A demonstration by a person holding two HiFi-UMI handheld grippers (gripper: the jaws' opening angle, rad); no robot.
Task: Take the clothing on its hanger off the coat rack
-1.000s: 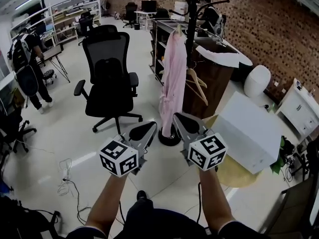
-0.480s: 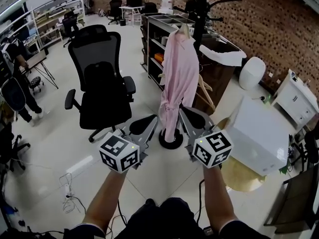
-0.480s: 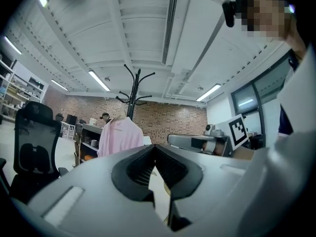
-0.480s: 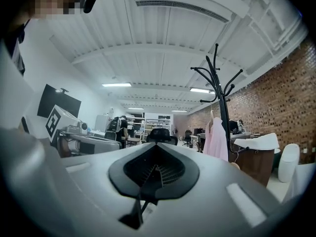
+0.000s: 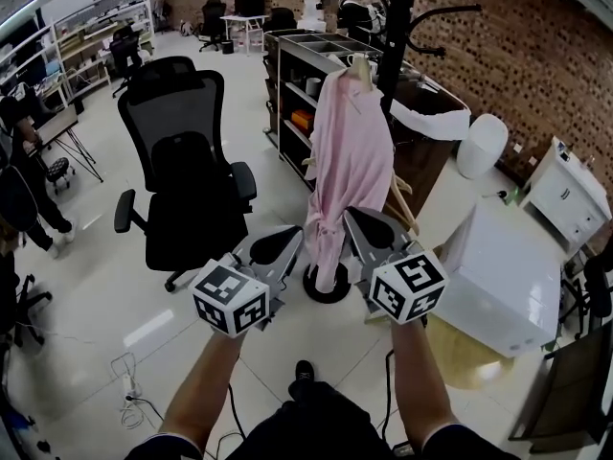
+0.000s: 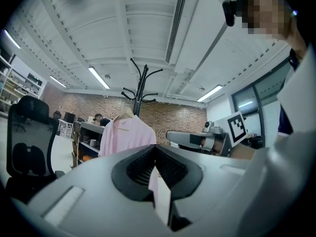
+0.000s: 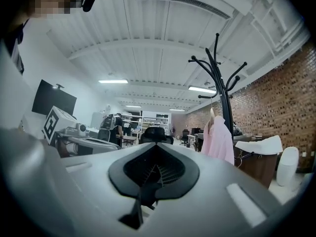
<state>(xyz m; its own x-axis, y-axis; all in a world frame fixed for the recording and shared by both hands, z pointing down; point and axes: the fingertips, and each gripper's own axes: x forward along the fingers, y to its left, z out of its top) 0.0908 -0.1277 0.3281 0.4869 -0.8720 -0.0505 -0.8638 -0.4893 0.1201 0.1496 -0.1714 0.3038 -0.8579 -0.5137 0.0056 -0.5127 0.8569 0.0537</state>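
Observation:
A pink garment hangs on a wooden hanger from the black coat rack, whose round base stands on the floor. My left gripper and right gripper are held level side by side, just short of the garment's lower part. Both are shut with nothing in them. In the left gripper view the left gripper points at the garment, just left of its closed tips. From the right gripper, the garment and the rack lie ahead to the right.
A black office chair stands left of the rack. A shelf unit and a dark counter are behind it, with empty wooden hangers low on the rack. A white box sits to the right. Cables lie on the floor.
Both grippers have moved forward toward the coat rack. The garment and rack now look nearer and larger. Both stay shut and empty.

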